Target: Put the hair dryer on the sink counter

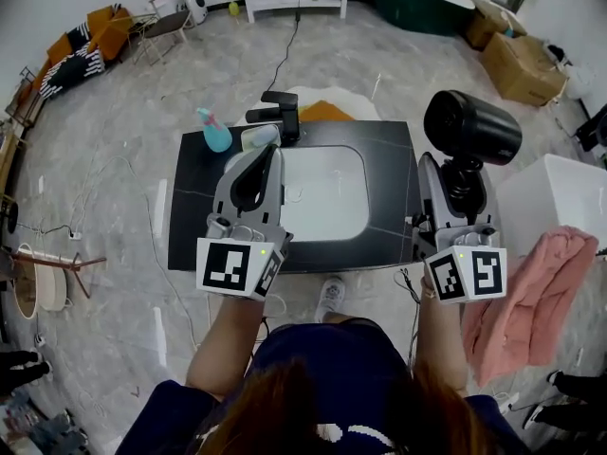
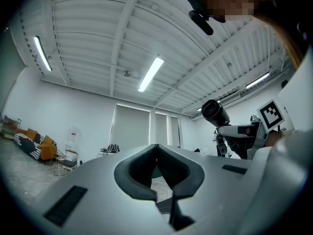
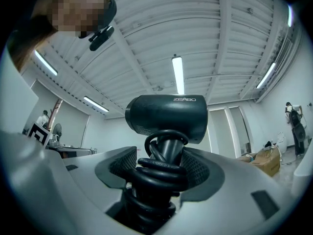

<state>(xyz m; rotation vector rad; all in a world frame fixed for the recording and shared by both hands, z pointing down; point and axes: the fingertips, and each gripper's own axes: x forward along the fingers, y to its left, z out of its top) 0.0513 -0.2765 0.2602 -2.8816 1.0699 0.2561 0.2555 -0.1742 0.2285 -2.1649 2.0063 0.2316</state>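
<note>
The hair dryer (image 1: 471, 126) is gripped by the right gripper (image 1: 464, 186); in the head view it is held upright, barrel uppermost, just beyond the right edge of the sink counter (image 1: 194, 211) and clear of its surface. In the right gripper view the jaws are seen clamped on the dryer's handle, around which the black cord (image 3: 157, 174) is wound in several loops; this winding is hardly made out in the head view.

The left gripper (image 1: 266, 159) is held over the counter, at the left rim of the white basin (image 1: 327, 197); in the left gripper view its jaws are seen brought together at the tips, closed on each other. The same view shows the right gripper and the hair dryer raised off to the right.

The counter items are shown by the head view alone: a teal bottle (image 1: 215, 131) is placed at the back left, and a black faucet (image 1: 281, 112) is mounted behind the basin; a pink towel (image 1: 531, 297) is seen to the right, well apart from the counter. Ceiling strip lights (image 3: 178, 75) are shown only by the two gripper views.
</note>
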